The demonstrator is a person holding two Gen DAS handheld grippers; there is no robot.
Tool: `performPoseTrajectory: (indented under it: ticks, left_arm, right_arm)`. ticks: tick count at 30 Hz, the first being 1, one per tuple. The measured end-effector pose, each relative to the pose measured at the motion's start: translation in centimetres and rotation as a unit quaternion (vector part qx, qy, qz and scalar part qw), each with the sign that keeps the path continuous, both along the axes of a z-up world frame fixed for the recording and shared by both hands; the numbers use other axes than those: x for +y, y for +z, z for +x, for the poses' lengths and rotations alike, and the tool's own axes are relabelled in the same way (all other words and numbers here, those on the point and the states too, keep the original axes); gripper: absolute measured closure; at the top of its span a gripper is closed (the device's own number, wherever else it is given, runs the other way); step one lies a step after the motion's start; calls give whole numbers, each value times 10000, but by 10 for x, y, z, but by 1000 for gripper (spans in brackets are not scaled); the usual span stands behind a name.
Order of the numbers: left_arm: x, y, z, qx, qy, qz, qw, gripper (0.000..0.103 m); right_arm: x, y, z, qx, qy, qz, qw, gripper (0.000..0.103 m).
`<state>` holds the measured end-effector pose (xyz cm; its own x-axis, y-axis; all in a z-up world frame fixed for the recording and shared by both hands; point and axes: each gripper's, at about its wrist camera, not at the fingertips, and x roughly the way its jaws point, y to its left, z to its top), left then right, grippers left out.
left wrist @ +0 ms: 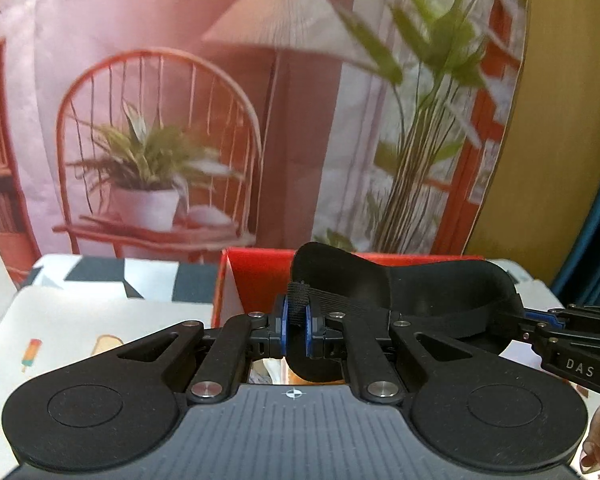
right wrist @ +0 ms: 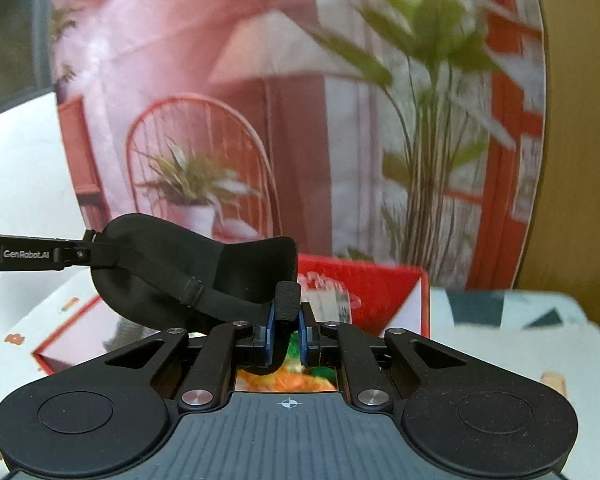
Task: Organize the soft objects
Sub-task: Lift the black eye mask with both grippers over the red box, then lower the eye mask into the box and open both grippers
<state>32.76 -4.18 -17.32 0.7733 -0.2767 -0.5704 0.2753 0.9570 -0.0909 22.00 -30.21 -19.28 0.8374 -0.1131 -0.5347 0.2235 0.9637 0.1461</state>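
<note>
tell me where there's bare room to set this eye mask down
Bare cloth lies left of the red box on the printed tablecloth, and right of it in the right wrist view. Around the eye mask is crowded: both tongs grip it.

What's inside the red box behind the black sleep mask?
The red box shows a white inner wall and something blurry; the sleep mask covers the rest.

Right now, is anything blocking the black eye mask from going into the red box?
Nothing visible does. The eye mask, held by the left hand-held gripper and the right hand-held gripper, hangs just before the open red box.
</note>
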Motion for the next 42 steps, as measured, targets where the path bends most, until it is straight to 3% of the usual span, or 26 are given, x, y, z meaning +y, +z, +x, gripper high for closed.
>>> performPoseTrajectory:
  ticks: [8,21,24,25,26,27,29,30,37,42]
  left_arm:
    - [-15,-26,20,456,-294,316,9980,94]
    - [-19,-37,31,691,-333,396,9963,91]
    - [-18,-33,27,647,-431,333,9964,69]
    - [-18,-31,25,619,-447,308,9966,54]
    - [-17,-30,23,567,-457,294,9969,47]
    - [-16,-28,20,509,-473,284,9972,46]
    - [-14,-23,13,409,-529,244,9975,46]
    - [-12,-21,10,368,-561,187,9976,46]
    - [10,-5,-30,105,-567,-116,9983,46]
    - [30,-6,-65,133,-490,-357,9981,46]
  right_arm:
    - [-11,-32,22,636,-194,400,9970,92]
    - [-12,-42,34,901,-329,425,9945,88]
    - [-10,-41,33,922,-402,314,9944,80]
    - [-8,-40,32,922,-426,244,9945,80]
    - [-7,-39,31,919,-472,176,9945,75]
    - [-7,-37,30,907,-554,116,9943,64]
    - [-7,-34,23,758,-689,75,9947,51]
    - [-7,-32,19,664,-713,78,9952,50]
    - [-1,-24,-22,-34,-664,153,9977,50]
    - [14,-16,-57,-500,-637,148,9966,50]
